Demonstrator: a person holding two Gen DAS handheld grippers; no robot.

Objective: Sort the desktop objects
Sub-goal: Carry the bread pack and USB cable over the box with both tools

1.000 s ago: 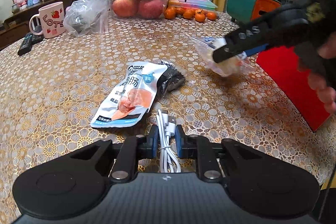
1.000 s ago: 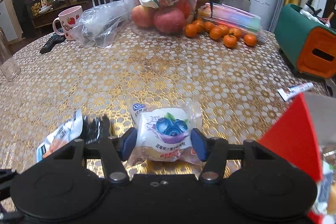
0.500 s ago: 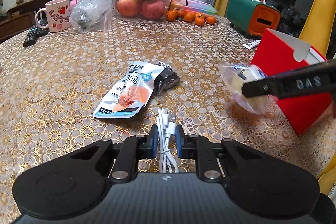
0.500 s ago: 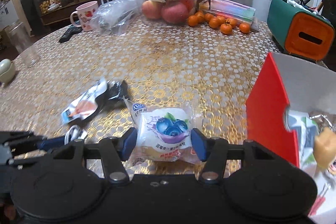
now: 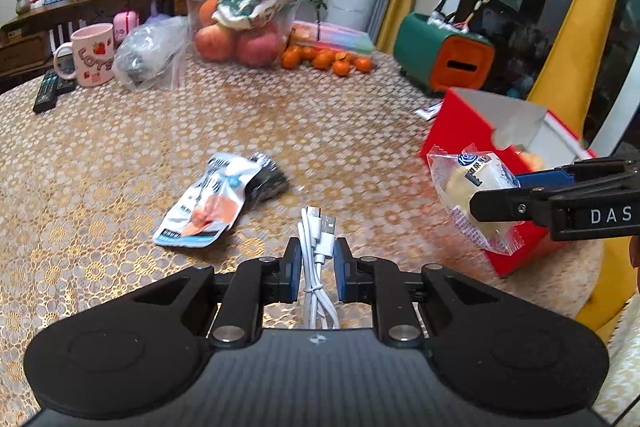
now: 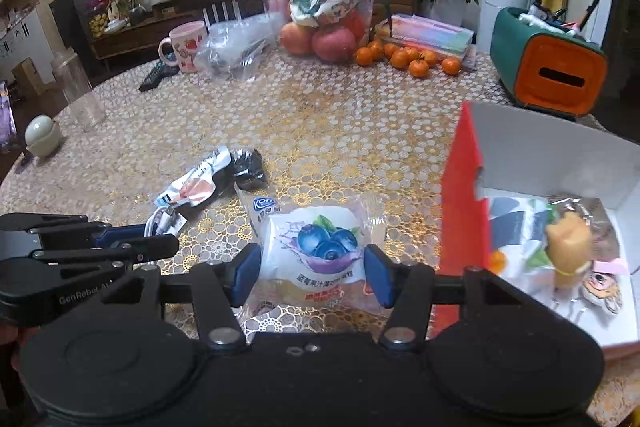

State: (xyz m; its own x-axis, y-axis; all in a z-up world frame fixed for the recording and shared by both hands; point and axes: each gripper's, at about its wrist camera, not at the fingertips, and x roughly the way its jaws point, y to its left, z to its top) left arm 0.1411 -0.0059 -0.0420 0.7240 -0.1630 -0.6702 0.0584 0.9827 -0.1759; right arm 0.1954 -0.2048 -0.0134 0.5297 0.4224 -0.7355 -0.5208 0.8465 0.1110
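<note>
My left gripper (image 5: 317, 258) is shut on a coiled white USB cable (image 5: 316, 251), held above the gold-patterned table (image 5: 120, 163). My right gripper (image 6: 313, 265) is shut on a clear-wrapped blueberry cake packet (image 6: 316, 247), just left of the red open box (image 6: 464, 211). From the left wrist view that packet (image 5: 468, 187) hangs in front of the red box (image 5: 452, 131). A white and orange snack pouch (image 5: 208, 205) lies on the table over a small black packet (image 5: 268, 177). Inside the box lie snack packs and a small toy figure (image 6: 570, 243).
At the table's far side stand a pink mug (image 5: 94, 55), a clear plastic bag (image 5: 154, 53), a tub of apples (image 5: 240, 43), several tangerines (image 5: 324, 61) and a green and orange container (image 5: 448, 59). A remote (image 5: 48, 95) lies far left. A clear glass (image 6: 80, 95) stands at the left edge.
Both grippers have risen. The right one carried the cake packet rightward to the red box, whose inside now shows. The left one lifted the cable a little off the table.
</note>
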